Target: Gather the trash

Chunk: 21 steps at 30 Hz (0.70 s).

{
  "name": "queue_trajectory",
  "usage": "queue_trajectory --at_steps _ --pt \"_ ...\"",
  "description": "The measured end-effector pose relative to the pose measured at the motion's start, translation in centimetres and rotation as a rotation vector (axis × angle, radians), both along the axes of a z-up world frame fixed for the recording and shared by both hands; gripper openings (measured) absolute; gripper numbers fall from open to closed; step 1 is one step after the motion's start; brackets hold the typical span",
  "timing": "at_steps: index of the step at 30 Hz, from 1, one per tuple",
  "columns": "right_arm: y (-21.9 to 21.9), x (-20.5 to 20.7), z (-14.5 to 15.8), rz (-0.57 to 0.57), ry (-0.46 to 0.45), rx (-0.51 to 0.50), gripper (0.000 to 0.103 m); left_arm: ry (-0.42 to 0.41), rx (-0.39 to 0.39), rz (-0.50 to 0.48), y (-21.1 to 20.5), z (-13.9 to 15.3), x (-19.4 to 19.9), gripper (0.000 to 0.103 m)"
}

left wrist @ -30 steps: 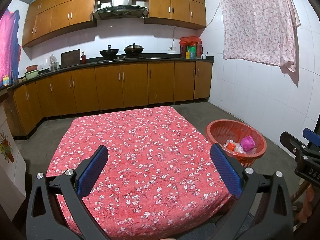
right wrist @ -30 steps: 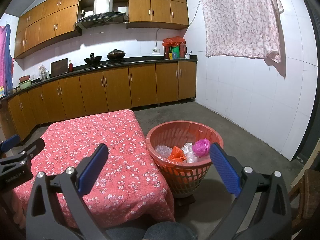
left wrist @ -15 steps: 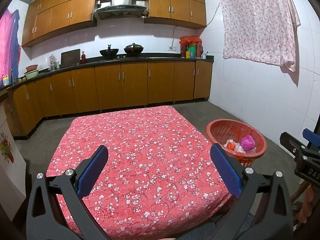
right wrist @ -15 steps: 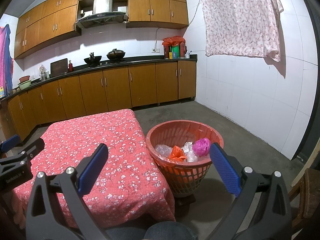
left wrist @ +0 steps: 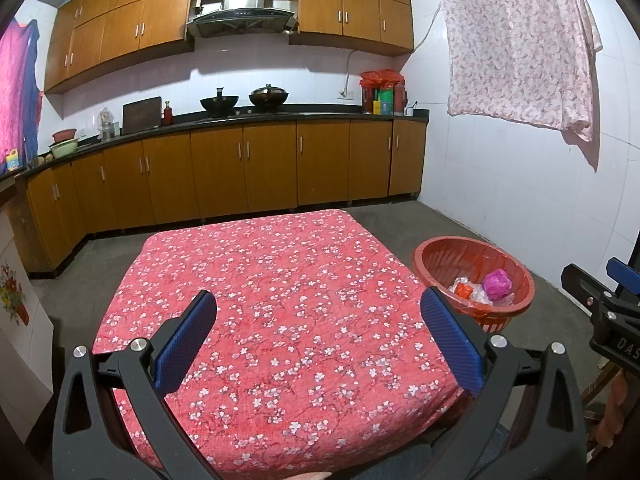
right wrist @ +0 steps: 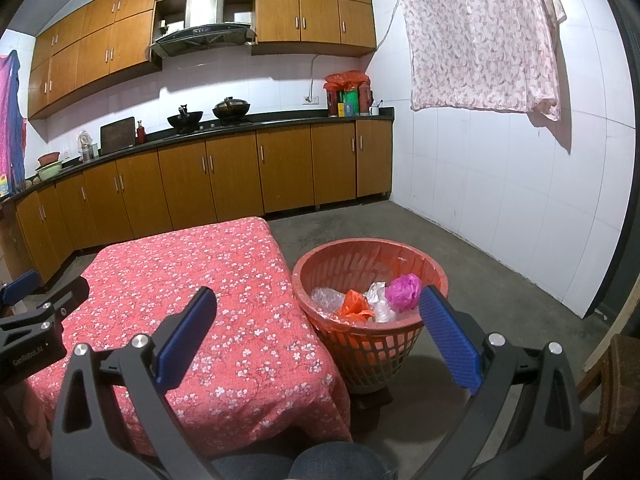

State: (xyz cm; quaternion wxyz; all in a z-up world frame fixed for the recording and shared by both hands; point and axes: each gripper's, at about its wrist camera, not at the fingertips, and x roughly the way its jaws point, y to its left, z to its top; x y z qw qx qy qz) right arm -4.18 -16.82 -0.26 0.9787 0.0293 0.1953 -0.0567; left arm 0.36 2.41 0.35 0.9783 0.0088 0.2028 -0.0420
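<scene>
Two grippers held above a table (left wrist: 280, 320) under a red cloth with small white blossoms. Left gripper (left wrist: 320, 340) spread wide over the cloth, blue pads (left wrist: 184, 344) far apart, nothing between them. Right gripper (right wrist: 318, 340) likewise gaping, empty, poised over the table's right edge and the basket (right wrist: 372, 350). Round red plastic basket with latticed sides, standing on the grey floor just beside the table's right side. Inside it, crumpled trash (right wrist: 368, 300): a bright magenta wad (right wrist: 403, 286) near the right rim, an orange scrap (right wrist: 354, 305) at the middle, clear and whitish plastic film around and beneath them. Seen from the left wrist, same basket (left wrist: 440, 258) to the right of the table, magenta wad (left wrist: 496, 283) and orange scrap (left wrist: 464, 290) showing above the rim.
</scene>
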Motion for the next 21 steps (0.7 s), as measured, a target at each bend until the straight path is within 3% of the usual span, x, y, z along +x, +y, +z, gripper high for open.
queue_trajectory --at_steps 21 --pt "0.02 -0.06 0.05 -0.001 0.001 0.002 0.099 0.005 0.005 0.008 0.26 0.06 0.18 0.101"
